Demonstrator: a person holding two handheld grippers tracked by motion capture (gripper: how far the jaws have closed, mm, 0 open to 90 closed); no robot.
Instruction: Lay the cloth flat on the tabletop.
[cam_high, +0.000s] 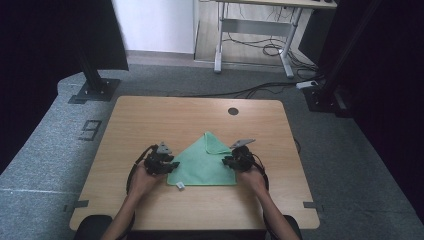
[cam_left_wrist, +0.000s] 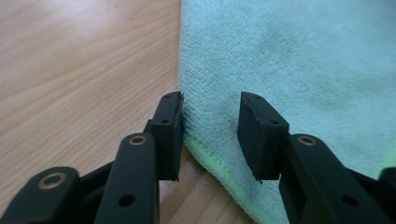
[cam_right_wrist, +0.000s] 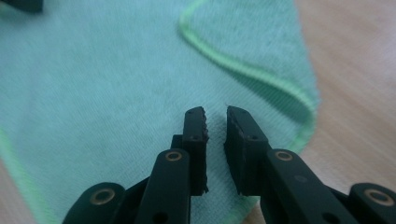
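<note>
A green cloth (cam_high: 202, 165) lies on the wooden table (cam_high: 150, 120), folded into a triangle whose point faces away from me and has a small flap turned over. My left gripper (cam_high: 171, 165) is down at the cloth's left side. In the left gripper view its jaws (cam_left_wrist: 210, 116) stand apart astride the cloth's hemmed edge (cam_left_wrist: 205, 158), not pressing on it. My right gripper (cam_high: 228, 161) is at the cloth's right side. In the right gripper view its jaws (cam_right_wrist: 216, 126) leave a narrow gap just above the cloth (cam_right_wrist: 102, 93), and no fold shows between the pads.
A small white tag (cam_high: 180, 186) sticks out at the cloth's near left corner. A round dark hole (cam_high: 233, 111) sits at the table's far edge. Black stands and a desk frame stand on the floor beyond the table.
</note>
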